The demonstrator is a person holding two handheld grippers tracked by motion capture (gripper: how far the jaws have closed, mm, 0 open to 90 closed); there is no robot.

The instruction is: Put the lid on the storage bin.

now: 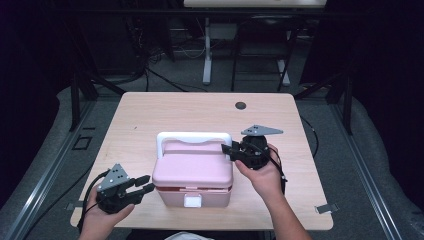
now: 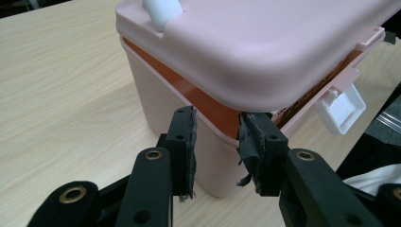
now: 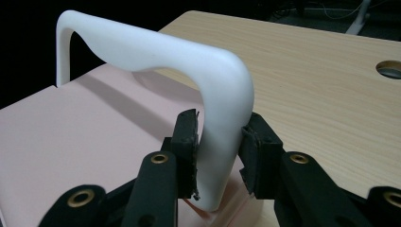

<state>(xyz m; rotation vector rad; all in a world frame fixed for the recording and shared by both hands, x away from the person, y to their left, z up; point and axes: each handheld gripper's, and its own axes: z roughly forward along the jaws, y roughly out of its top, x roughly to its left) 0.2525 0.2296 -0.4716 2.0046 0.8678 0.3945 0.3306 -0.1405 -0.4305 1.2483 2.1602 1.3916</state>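
A pink lidded box (image 1: pixel 192 172) with a white handle (image 1: pixel 195 136) and a white front latch (image 1: pixel 192 201) stands on the wooden table (image 1: pixel 150 110). My right gripper (image 1: pixel 227 149) is at the handle's right end. In the right gripper view its pads press both sides of the handle's upright leg (image 3: pixel 222 156), above the pink lid (image 3: pixel 71 142). My left gripper (image 1: pixel 145 184) is at the box's front left corner. It (image 2: pixel 217 137) stands open, jaws either side of that corner, level with a red band (image 2: pixel 213 111) between lid (image 2: pixel 265 47) and body. The latch (image 2: pixel 343 109) hangs outward.
A round cable hole (image 1: pixel 241 105) sits in the table behind the box, also in the right gripper view (image 3: pixel 390 69). Bare tabletop lies to the left and behind the box. A metal clip (image 1: pixel 327 208) sticks out at the front right edge. Another table's white legs (image 1: pixel 207 65) stand beyond.
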